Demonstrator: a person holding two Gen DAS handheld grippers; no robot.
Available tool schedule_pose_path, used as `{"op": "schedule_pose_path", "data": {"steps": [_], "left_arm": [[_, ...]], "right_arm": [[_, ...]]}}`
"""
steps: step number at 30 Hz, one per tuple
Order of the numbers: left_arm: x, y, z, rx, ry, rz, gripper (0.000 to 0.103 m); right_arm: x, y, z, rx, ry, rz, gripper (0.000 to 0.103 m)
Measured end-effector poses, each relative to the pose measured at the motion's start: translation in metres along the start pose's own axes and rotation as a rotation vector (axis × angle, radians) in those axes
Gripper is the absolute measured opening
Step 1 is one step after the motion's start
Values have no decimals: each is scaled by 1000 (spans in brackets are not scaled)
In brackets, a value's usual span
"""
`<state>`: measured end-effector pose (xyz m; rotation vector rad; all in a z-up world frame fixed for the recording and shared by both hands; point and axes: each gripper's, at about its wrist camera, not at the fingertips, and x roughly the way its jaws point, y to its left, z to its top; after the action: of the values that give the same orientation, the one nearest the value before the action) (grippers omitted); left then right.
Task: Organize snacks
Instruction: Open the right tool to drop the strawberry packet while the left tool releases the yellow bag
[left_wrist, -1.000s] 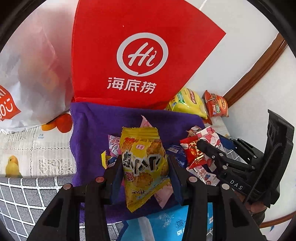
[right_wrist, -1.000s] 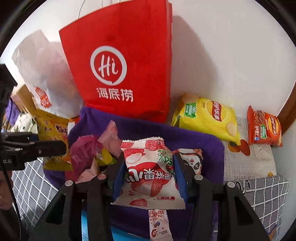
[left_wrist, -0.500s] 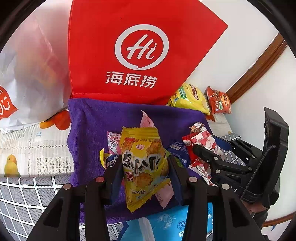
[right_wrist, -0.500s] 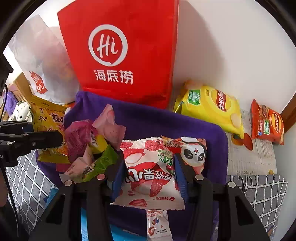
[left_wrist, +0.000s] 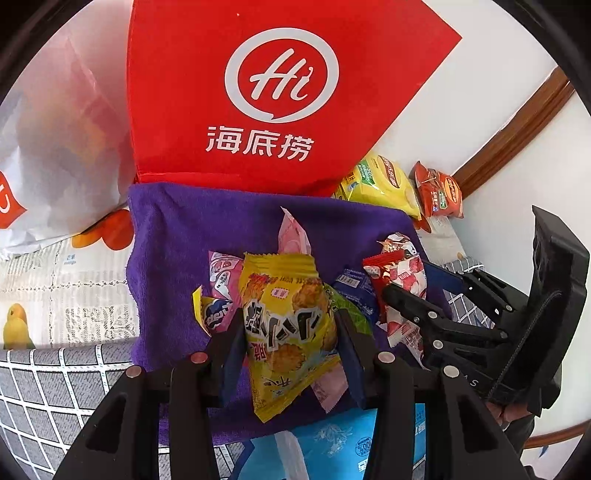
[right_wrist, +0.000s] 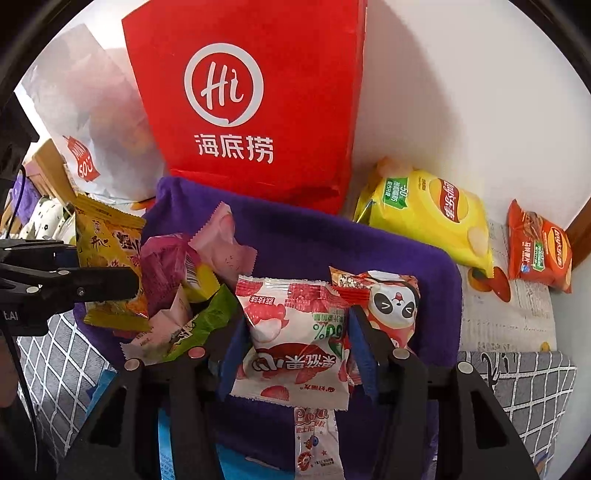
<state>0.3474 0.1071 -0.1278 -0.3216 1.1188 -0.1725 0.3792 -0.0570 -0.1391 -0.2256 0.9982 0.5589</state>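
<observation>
Looks like a home, prob. a living/dining rm: white wall (right_wrist: 461, 92) w/ brown wood trim (left_wrist: 517, 125), bench w/ checked cloth (right_wrist: 517, 387) & bird-print cover (left_wrist: 55, 295), purple towel (right_wrist: 314, 240), red takeaway bag (right_wrist: 258, 92), chip bags (right_wrist: 436, 210), loose snacks (left_wrist: 288, 317). No shop shelving/lab gear.

Left gripper (left_wrist: 290, 330) angled downward, jaws clamped on packet; right gripper (right_wrist: 295, 341) angled downward, jaws opening around packet
</observation>
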Motion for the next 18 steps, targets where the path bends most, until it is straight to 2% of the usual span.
{"op": "schedule_pose_path", "data": {"steps": [6,12,14,16,18], "left_arm": [[3,-4,-1,2,10,-8,45],[0,-5,0,0,21,-9,48],[-5,-7,1,5,14,-8,51],[-10,-9,1,9,2,-8,60],[-16,-12,0,17,-15,-12,62]], "right_arm": [[-6,-2,3,44,-7,18,56],[-21,-3,6,73,-49,-25,64],[-25,-3,7,75,-54,-45,65],[-32,-5,4,86,-64,-55,65],[-39,-7,1,106,-71,-58,65]]}}
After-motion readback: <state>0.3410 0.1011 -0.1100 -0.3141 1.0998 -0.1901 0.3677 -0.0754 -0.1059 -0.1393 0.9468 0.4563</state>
